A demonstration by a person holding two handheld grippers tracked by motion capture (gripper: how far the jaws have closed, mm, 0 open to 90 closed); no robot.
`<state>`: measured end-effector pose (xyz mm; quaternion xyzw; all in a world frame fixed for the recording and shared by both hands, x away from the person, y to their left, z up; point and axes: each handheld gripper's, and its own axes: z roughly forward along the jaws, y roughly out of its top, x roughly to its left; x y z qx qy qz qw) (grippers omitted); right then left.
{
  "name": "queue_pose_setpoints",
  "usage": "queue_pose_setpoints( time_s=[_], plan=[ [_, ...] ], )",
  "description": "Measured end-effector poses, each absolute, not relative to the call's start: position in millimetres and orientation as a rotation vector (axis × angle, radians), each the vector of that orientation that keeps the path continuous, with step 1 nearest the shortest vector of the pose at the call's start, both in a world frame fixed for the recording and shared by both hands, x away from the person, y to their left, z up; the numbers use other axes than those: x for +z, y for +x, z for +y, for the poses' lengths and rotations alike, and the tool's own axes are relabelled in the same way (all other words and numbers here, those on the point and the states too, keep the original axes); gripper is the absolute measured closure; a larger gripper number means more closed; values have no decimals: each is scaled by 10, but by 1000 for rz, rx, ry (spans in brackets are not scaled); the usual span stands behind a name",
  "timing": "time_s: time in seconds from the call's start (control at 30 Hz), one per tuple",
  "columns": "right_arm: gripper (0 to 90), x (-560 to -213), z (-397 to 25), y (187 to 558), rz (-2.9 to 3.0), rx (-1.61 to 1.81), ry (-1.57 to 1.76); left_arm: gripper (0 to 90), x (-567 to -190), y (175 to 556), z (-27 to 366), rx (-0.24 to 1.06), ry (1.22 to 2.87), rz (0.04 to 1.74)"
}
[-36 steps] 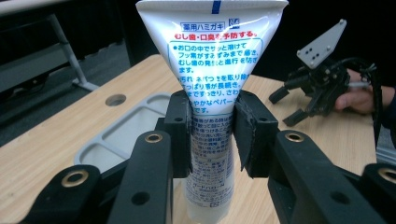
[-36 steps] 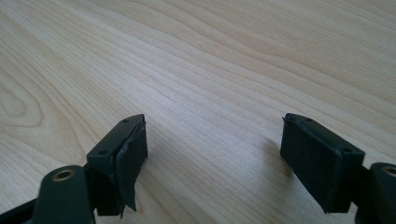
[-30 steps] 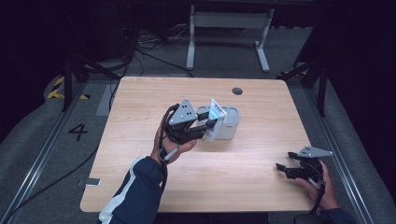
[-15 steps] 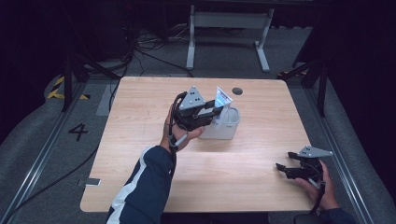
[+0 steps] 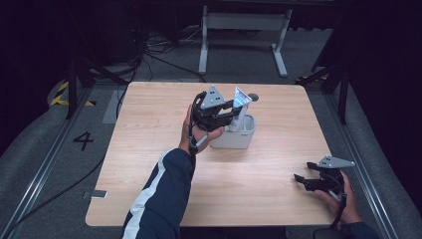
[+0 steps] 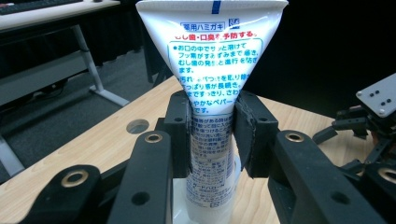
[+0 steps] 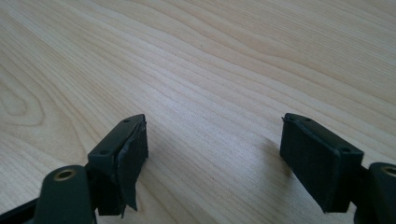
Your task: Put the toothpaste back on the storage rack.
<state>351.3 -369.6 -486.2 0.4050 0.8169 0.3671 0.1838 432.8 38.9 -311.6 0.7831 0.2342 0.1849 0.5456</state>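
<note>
A white toothpaste tube (image 6: pixel 219 60) with blue and red Japanese print stands upright, crimped end up. My left gripper (image 6: pixel 212 135) is shut on its middle. The tube's lower end reaches down to a white holder (image 6: pixel 180 205) under it. In the high view the left gripper (image 5: pixel 233 113) holds the tube (image 5: pixel 241 101) over the white holder (image 5: pixel 234 138) near the table's middle. My right gripper (image 5: pixel 304 181) rests low at the table's front right, open. In its own view the right gripper (image 7: pixel 215 144) has nothing between its jaws, just bare wood.
The wooden table (image 5: pixel 149 129) has a round cable hole (image 5: pixel 253 97) just behind the holder. A white desk frame (image 5: pixel 244 30) and cables stand on the floor beyond the far edge. The right gripper (image 6: pixel 369 121) shows far off in the left gripper view.
My left gripper has carried the tube up and slightly right, bringing it more upright over the holder. The right gripper has stayed put.
</note>
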Motion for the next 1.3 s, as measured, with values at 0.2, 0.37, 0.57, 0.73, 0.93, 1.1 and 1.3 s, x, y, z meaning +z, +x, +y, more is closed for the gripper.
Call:
queue_pose_setpoints(
  time_s=[0.2, 0.37, 0.57, 0.73, 0.93, 1.1, 1.3],
  plan=[
    [240, -4861, -3695, 3512, 2304, 1035, 1143, 691, -3105, 4400, 383, 447, 1839, 562],
    [240, -4861, -3695, 3512, 2305, 1035, 1143, 691, -3145, 4473, 365, 447, 1838, 572],
    [240, -4861, -3695, 3512, 2305, 1035, 1142, 690, -3216, 4550, 356, 448, 1838, 587],
    [240, -4861, -3695, 3511, 2304, 1034, 1141, 690, -3258, 4577, 350, 453, 1844, 599],
    [241, -4861, -3694, 3511, 2304, 1035, 1140, 688, -3386, 4610, 344, 450, 1859, 634],
    [241, -4861, -3694, 3512, 2305, 1035, 1140, 687, -3457, 4618, 350, 448, 1870, 644],
    [241, -4861, -3694, 3511, 2305, 1035, 1140, 686, -3522, 4610, 370, 435, 1880, 655]
  ],
)
